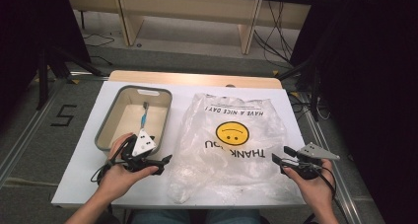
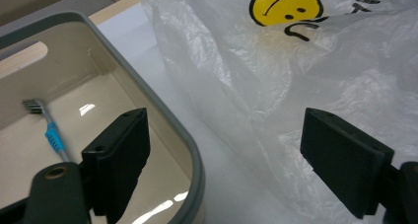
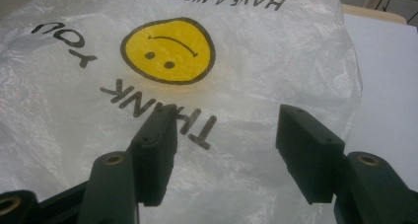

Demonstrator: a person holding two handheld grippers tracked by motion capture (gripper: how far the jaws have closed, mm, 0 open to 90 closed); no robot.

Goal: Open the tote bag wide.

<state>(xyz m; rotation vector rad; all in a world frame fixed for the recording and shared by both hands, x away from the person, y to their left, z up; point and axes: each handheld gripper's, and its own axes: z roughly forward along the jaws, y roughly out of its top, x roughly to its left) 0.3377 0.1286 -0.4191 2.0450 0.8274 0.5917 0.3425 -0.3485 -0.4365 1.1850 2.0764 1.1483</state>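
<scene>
The left gripper is seen nearest the lower edge of the high view, held in the person's left hand just beside the near left edge of the plastic bag. Its jaws are spread wide, and nothing is gripped between them. In the left gripper view, one jaw is placed over the near corner of the grey-rimmed bin and the other over the crumpled film of the plastic bag; whether either jaw touches the surface below cannot be told.

The right gripper is held in the right hand at the near right edge of the plastic bag. Its jaws are partly open, and nothing is held. In the right gripper view, the jaws are directed across the bag, with the printed words "THANK YOU" and the yellow smiley face beyond them.

The plastic bag is laid flat on the white table, its print turned upside down to the person. The grey-rimmed bin is placed just left of the bag, apart from it. A toothbrush with a blue grip is laid inside the bin, on its cream floor, with the bristle head pointed away from the bag's near edge.
</scene>
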